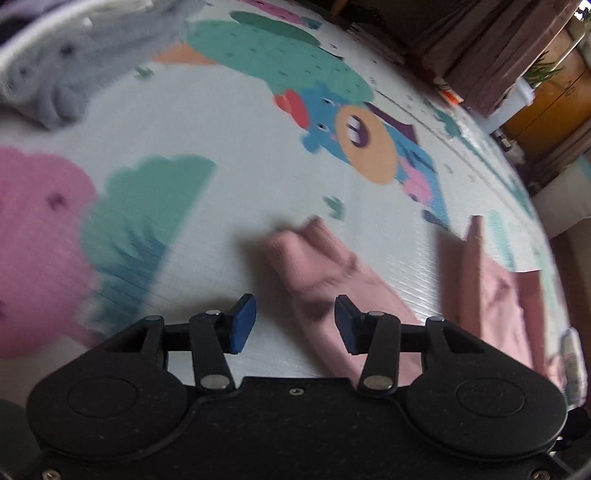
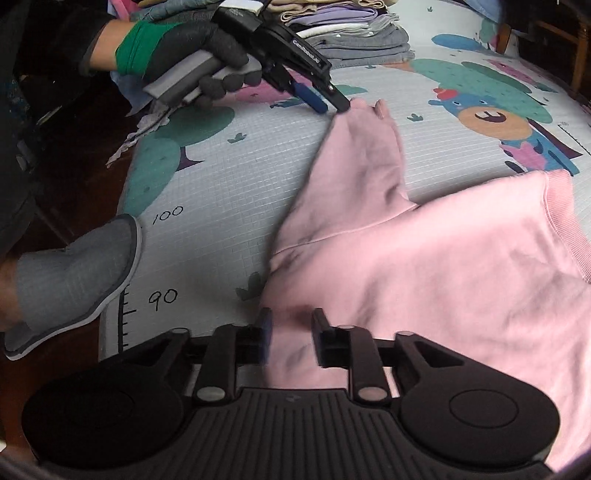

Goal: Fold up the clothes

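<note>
The fingers of my left gripper (image 1: 293, 323) stand apart with nothing clamped; in the right wrist view they sit at the cuff end of the sleeve (image 2: 356, 166), and I cannot tell whether a tip touches the cloth. My gloved left hand (image 2: 192, 59) wraps the handle. The fingers of my right gripper (image 2: 291, 341) are also apart, straddling a bit of the hem near the bottom edge of the pink cotton sweatshirt (image 2: 424, 277), with the pads not visibly pressing on it.

The sweatshirt lies spread on the printed foam play mat (image 2: 221, 184) on the floor, body nearest me, one sleeve stretched away toward the upper left, the ribbed collar (image 2: 561, 206) at the right. I judge this garment barely begun: the sleeve is laid out straight and not yet brought over the body, and no fold in the body shows. Beyond it, a stack of folded clothes (image 2: 351, 33) in greys, lilac and cream sits at the far edge of the mat, so a good part of the pile looks done. A grey bundle (image 1: 55, 74) in the left wrist view is too blurred to say whether it is folded.

Writing: the mat carries a height ruler with "100" and "90" (image 2: 162, 295) printed beside tick marks. The left gripper's side has white lettering, too small to read. A grey slipper (image 2: 77, 273) rests at the mat's edge.
</note>
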